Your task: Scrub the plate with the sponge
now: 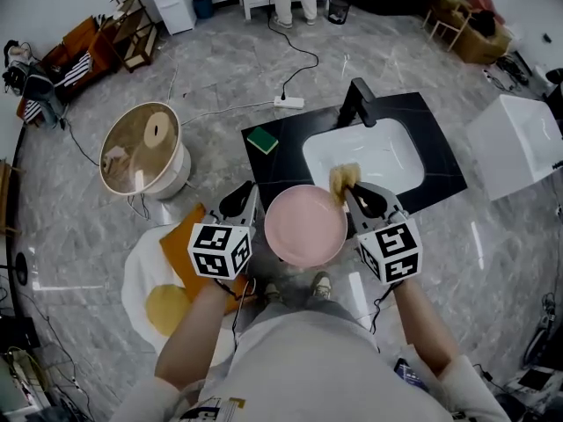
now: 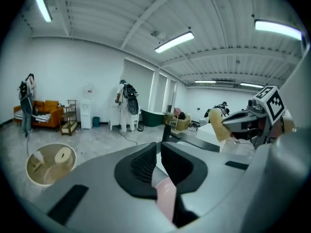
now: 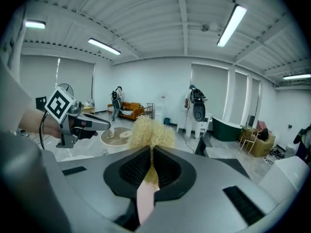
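Observation:
A pink plate [image 1: 305, 225] hangs in the air in front of me, above the front edge of the sink counter. My left gripper [image 1: 251, 202] grips its left rim; in the left gripper view the pink rim [image 2: 166, 195] sits pinched between the nearly closed jaws of that gripper [image 2: 158, 166]. My right gripper [image 1: 352, 199] is at the plate's right rim, shut on a yellowish fibrous sponge [image 1: 344, 178]. In the right gripper view the sponge [image 3: 151, 132] sticks out past the fingertips of the gripper [image 3: 151, 171], and the plate's edge [image 3: 145, 200] shows just below it.
A white sink basin [image 1: 387, 156] sits in a black counter [image 1: 440, 170] with a black faucet [image 1: 359, 99]. A green sponge [image 1: 262, 139] lies on the counter's left part. A round lidded bin [image 1: 141, 148] stands to the left; orange and yellow things [image 1: 167, 306] lie on the floor.

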Action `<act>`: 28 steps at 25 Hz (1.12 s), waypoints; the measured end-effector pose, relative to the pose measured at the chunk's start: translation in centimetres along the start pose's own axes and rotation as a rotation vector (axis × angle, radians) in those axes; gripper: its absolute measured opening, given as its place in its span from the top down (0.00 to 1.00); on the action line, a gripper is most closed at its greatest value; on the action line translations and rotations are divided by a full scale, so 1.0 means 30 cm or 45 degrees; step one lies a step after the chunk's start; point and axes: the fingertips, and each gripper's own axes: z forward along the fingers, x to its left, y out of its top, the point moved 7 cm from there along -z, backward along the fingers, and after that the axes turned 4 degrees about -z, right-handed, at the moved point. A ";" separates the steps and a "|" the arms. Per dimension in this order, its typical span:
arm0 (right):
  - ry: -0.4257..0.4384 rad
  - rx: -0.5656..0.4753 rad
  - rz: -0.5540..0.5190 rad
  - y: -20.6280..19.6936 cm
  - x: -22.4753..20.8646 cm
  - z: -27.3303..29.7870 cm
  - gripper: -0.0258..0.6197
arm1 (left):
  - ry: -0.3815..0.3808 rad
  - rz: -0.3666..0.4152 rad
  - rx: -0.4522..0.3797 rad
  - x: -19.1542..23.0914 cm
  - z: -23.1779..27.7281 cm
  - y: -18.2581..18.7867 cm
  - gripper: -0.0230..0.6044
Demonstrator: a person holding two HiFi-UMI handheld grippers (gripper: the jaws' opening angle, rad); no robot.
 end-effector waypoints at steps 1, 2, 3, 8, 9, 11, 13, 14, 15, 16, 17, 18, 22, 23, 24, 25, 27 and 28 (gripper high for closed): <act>-0.009 -0.047 -0.004 0.034 -0.005 -0.024 0.89 | 0.006 0.037 -0.038 -0.008 -0.016 0.035 0.90; -0.018 -0.089 -0.013 0.066 -0.008 -0.046 0.89 | 0.008 0.068 -0.071 -0.018 -0.030 0.069 0.90; -0.026 -0.128 -0.026 0.096 -0.010 -0.066 0.89 | 0.008 0.097 -0.102 -0.028 -0.043 0.100 0.90; -0.044 -0.315 -0.068 0.238 0.002 -0.167 0.89 | -0.042 0.240 -0.229 -0.095 -0.113 0.227 0.90; -0.047 -0.348 -0.075 0.262 0.007 -0.190 0.89 | -0.059 0.251 -0.250 -0.109 -0.127 0.244 0.90; -0.057 -0.402 -0.086 0.299 0.015 -0.234 0.89 | -0.080 0.271 -0.291 -0.135 -0.155 0.272 0.90; -0.062 -0.446 -0.092 0.325 0.022 -0.278 0.89 | -0.080 0.305 -0.334 -0.157 -0.185 0.300 0.90; -0.062 -0.466 -0.092 0.337 0.026 -0.299 0.89 | -0.078 0.314 -0.360 -0.166 -0.203 0.314 0.90; -0.061 -0.485 -0.090 0.349 0.030 -0.320 0.89 | -0.076 0.315 -0.388 -0.172 -0.222 0.329 0.91; -0.062 -0.505 -0.083 0.359 0.035 -0.340 0.89 | -0.075 0.312 -0.414 -0.179 -0.242 0.344 0.91; -0.066 -0.525 -0.073 0.368 0.039 -0.359 0.89 | -0.077 0.310 -0.436 -0.185 -0.260 0.356 0.92; -0.070 -0.544 -0.063 0.374 0.042 -0.377 0.89 | -0.080 0.313 -0.452 -0.193 -0.276 0.366 0.92; -0.081 -0.599 -0.047 0.381 0.054 -0.432 0.89 | -0.085 0.364 -0.489 -0.223 -0.315 0.381 0.92; -0.080 -0.606 -0.051 0.381 0.057 -0.439 0.89 | -0.085 0.375 -0.490 -0.228 -0.320 0.380 0.92; -0.079 -0.608 -0.060 0.378 0.058 -0.444 0.89 | -0.087 0.374 -0.485 -0.229 -0.321 0.375 0.92; -0.082 -0.604 -0.067 0.374 0.056 -0.446 0.89 | -0.091 0.359 -0.476 -0.229 -0.320 0.368 0.92; -0.094 -0.588 -0.073 0.360 0.051 -0.444 0.89 | -0.093 0.336 -0.458 -0.228 -0.319 0.350 0.92; -0.096 -0.579 -0.073 0.351 0.051 -0.442 0.89 | -0.091 0.343 -0.453 -0.232 -0.320 0.343 0.92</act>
